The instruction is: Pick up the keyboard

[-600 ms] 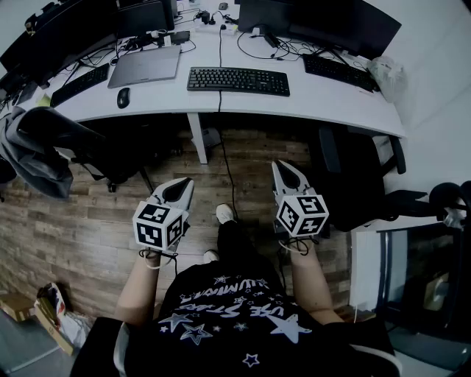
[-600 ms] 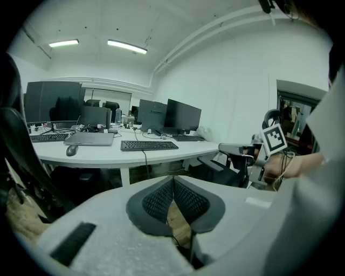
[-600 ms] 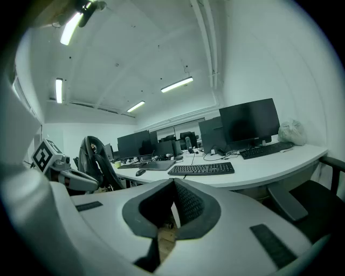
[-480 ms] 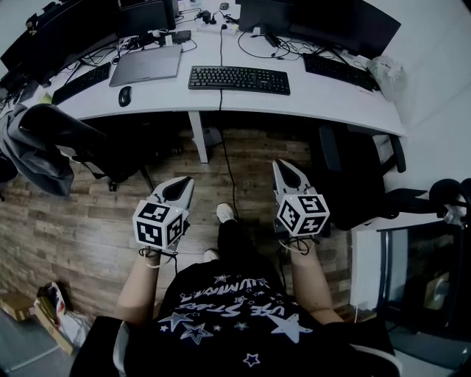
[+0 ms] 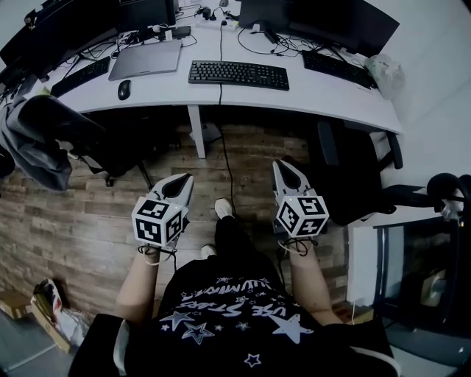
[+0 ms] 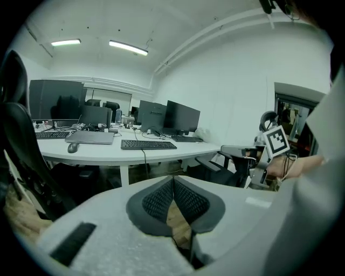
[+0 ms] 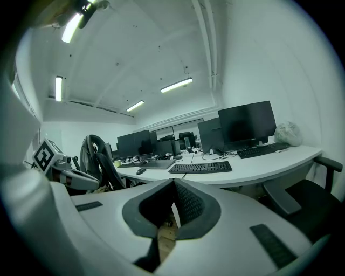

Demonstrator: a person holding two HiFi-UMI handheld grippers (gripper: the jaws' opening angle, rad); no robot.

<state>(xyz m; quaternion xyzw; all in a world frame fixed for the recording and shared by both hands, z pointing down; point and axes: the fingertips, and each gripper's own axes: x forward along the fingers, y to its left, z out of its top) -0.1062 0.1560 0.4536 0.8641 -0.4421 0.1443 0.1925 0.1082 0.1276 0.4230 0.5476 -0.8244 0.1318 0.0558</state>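
Note:
A black keyboard (image 5: 238, 74) lies on the white desk (image 5: 324, 99), its cable hanging off the front edge; it shows too in the left gripper view (image 6: 148, 144) and the right gripper view (image 7: 200, 167). My left gripper (image 5: 182, 182) and right gripper (image 5: 282, 166) are held over the wooden floor, well short of the desk, both pointing toward it. Both are shut with nothing between the pads. Neither touches the keyboard.
On the desk sit a closed laptop (image 5: 146, 60), a mouse (image 5: 124, 89), two more keyboards (image 5: 338, 70) (image 5: 79, 76), monitors (image 5: 316, 20) and a plastic bag (image 5: 384, 74). Office chairs stand at left (image 5: 66, 132) and right (image 5: 353, 173). A desk leg (image 5: 197, 132) stands ahead.
The view has crept slightly toward the desk; the chair with the jacket sits a little lower left in the picture. Both grippers keep their pose and stay shut.

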